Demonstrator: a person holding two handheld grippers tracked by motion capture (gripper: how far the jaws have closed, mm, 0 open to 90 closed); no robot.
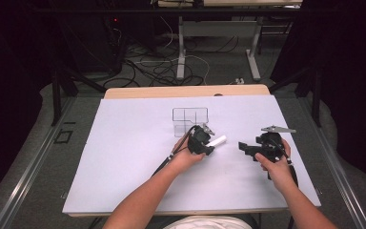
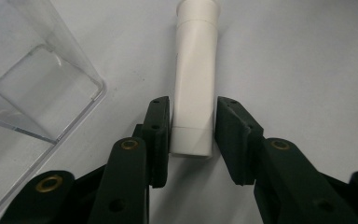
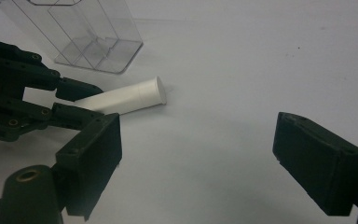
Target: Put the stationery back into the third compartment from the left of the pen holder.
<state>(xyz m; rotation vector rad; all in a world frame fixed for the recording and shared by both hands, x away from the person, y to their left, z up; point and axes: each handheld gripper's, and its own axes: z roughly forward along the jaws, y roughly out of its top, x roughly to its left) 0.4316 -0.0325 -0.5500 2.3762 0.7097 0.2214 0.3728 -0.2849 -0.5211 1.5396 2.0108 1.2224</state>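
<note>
- Left gripper view is showing my left hand-held gripper [image 2: 192, 140] straddling the white tube [image 2: 196, 79], which is lying flat on the counter [image 2: 307, 56] with its capped end pointing to twelve o'clock and its flat tail end sitting between my jaws.
- The jaws are standing close on either side of the tube's tail; the one at nine o'clock is looking as if it is touching, while a sliver of gap is showing at three o'clock, so I am judging that I am not yet clamping it.
- In the high view the tube [image 1: 216, 141] is lying near the middle of the counter, just off the clear compartment box [image 1: 190, 119] toward four o'clock.
- I am judging the tube to be light, smooth plastic and round, so it is likely to roll or squirt out if I am pinching off-centre; a squeezable body may dent, so a moderate squeeze is seeming wise.
- I am taking it near the tail, where it looks flatter; a hold nearer mid-length would balance it better.
- My right hand-held gripper [image 3: 223, 163] is hovering wide open and empty, well to three o'clock of the tube [image 3: 126, 100].
</note>
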